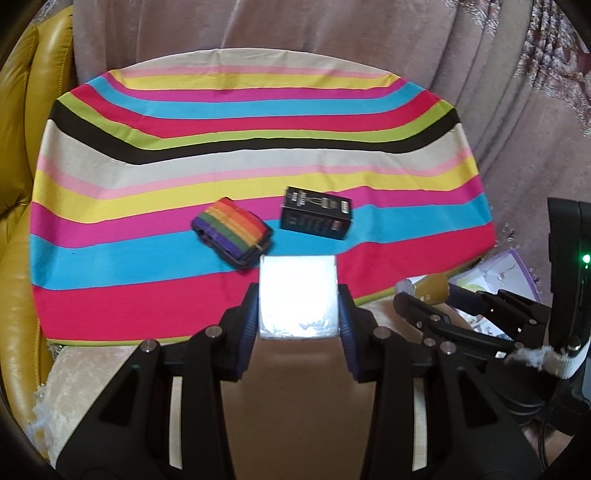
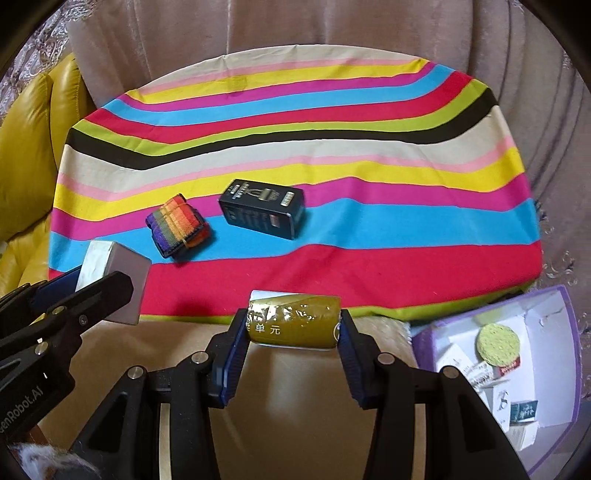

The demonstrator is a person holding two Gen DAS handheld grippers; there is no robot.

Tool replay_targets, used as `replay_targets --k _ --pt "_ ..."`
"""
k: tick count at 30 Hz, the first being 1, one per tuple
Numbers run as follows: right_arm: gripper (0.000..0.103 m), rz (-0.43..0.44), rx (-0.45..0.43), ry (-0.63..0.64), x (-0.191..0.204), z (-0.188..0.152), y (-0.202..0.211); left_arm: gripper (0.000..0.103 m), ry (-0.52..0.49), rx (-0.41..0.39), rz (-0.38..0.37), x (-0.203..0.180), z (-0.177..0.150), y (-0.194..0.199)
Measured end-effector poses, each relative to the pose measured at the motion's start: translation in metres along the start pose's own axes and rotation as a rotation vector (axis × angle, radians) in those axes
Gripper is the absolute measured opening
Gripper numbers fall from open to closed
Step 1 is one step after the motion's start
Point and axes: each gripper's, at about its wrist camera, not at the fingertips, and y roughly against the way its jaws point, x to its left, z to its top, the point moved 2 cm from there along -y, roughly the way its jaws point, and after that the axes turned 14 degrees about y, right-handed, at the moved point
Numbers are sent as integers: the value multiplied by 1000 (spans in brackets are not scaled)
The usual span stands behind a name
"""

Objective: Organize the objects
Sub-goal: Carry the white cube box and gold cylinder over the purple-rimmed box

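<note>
My left gripper (image 1: 298, 302) is shut on a white box (image 1: 297, 295), held above the near edge of a striped cloth (image 1: 147, 177); the white box also shows in the right wrist view (image 2: 110, 273). My right gripper (image 2: 293, 323) is shut on an olive-gold wrapped packet (image 2: 293, 321) with printed characters, near the cloth's front edge. A rolled rainbow strap (image 1: 232, 230) (image 2: 179, 223) and a black box (image 1: 316, 218) (image 2: 264, 212) lie on the cloth ahead of both grippers.
A purple-edged open box (image 2: 554, 306) with a green sponge disc (image 2: 496, 343) and small cartons sits at the right. A yellow leather seat (image 1: 18, 147) is at the left. Pink curtains (image 1: 332, 29) hang behind.
</note>
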Motion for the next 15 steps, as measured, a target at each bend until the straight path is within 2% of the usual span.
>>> replay_targets --k 9,15 --pt "47 -25 -13 -58 -25 -21 29 44 -88 28 -79 -45 -16 0" --pt "47 -66 -11 -123 -60 -46 50 44 -128 44 -121 -69 -23 0"
